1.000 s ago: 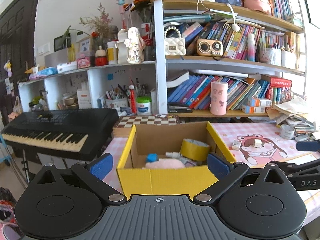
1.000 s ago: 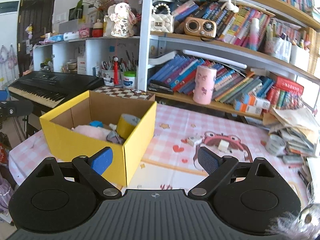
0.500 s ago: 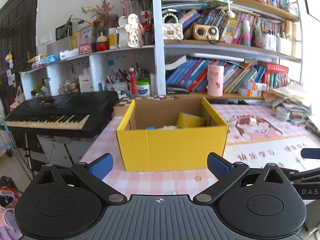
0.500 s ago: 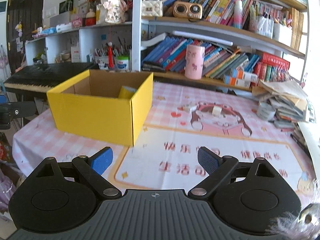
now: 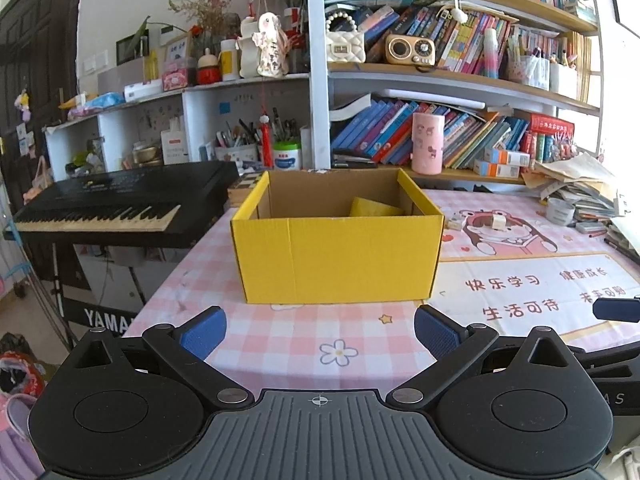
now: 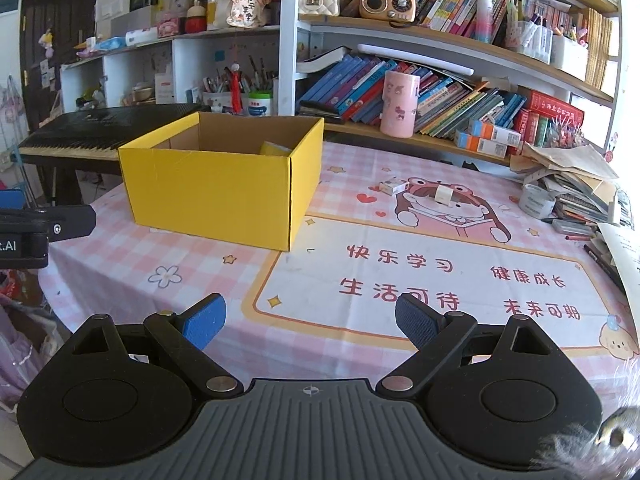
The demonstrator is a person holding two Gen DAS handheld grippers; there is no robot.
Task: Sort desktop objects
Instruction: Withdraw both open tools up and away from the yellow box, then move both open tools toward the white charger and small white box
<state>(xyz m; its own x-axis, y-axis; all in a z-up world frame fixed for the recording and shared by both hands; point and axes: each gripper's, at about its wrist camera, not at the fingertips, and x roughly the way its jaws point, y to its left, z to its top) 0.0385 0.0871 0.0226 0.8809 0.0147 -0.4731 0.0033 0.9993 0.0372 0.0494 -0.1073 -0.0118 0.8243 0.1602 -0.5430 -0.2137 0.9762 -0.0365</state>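
Both grippers pulled back from above the yellow box [image 5: 338, 254], left gripper [image 5: 320, 330] and right gripper [image 6: 310, 318] fingers spread wide and empty, box sat on the pink checked tablecloth [image 6: 120, 264], beside the black keyboard [image 5: 120, 204].

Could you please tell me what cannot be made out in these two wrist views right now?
- Contents of the yellow box: both views; its front wall hides all but a yellow tape roll.
- Small white items on the cartoon mat: right wrist view; too small to identify.
- Paper pile: cut off by the right edge.
- Right gripper: left wrist view; only one fingertip shows.
- Left gripper: open, empty.
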